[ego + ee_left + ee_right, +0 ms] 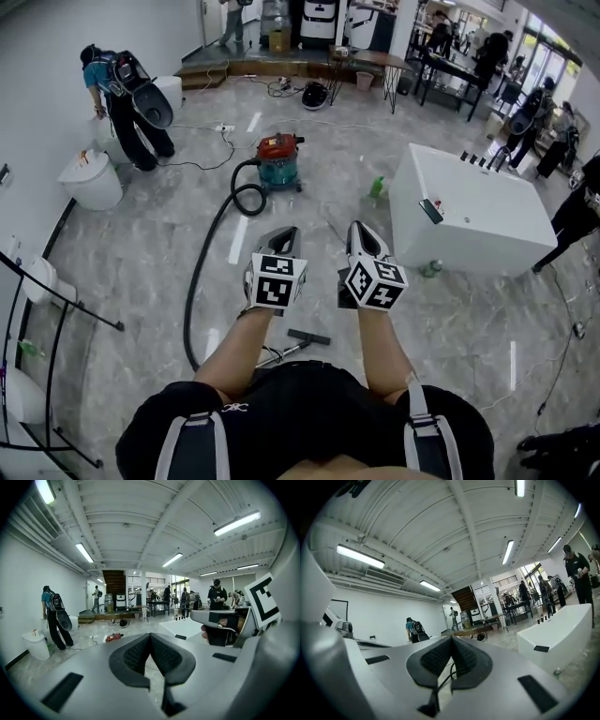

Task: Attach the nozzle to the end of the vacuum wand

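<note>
We see bright, even light from ceiling tubes [236, 523]; the pale floor [141, 244] shows soft glare, and strong fisheye bending darkens both gripper views' corners.

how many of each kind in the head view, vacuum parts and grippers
grippers: 2 (left gripper, right gripper)
vacuum canister: 1
hose: 1
wand: 1
nozzle: 1
total: 6

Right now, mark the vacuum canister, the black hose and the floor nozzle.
vacuum canister [278, 147]: head view, on its red lid.
black hose [195, 281]: head view, midway along its run across the floor.
floor nozzle [308, 337]: head view, middle of its dark bar.
</note>
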A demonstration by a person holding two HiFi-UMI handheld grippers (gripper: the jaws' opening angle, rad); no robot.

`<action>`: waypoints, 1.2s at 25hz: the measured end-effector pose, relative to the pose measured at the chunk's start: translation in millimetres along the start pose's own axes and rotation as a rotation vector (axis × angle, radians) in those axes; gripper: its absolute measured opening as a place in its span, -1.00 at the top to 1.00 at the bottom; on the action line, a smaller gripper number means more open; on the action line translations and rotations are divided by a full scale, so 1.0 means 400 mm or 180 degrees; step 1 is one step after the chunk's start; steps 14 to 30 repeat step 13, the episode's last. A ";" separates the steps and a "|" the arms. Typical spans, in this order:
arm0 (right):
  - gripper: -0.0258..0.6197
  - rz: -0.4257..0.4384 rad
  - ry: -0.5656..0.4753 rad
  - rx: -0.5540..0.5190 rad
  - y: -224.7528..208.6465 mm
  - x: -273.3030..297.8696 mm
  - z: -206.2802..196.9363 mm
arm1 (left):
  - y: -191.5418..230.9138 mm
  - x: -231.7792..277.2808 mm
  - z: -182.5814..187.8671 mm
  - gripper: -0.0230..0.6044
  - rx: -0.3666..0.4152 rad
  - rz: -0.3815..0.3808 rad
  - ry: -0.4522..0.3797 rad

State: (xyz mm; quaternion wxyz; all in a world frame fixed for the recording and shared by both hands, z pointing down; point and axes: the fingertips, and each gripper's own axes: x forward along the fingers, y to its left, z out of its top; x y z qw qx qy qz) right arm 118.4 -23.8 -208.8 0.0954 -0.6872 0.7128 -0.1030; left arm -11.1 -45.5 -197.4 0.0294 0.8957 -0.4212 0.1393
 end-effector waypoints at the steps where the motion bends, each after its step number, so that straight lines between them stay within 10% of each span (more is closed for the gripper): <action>1: 0.87 -0.0005 -0.0012 -0.0009 -0.006 0.005 0.011 | 0.000 0.002 0.002 0.89 0.0000 -0.0011 0.0012; 30: 0.87 0.0037 -0.0043 -0.0099 -0.043 0.009 0.029 | -0.022 0.033 0.008 0.89 0.0001 -0.0048 0.0017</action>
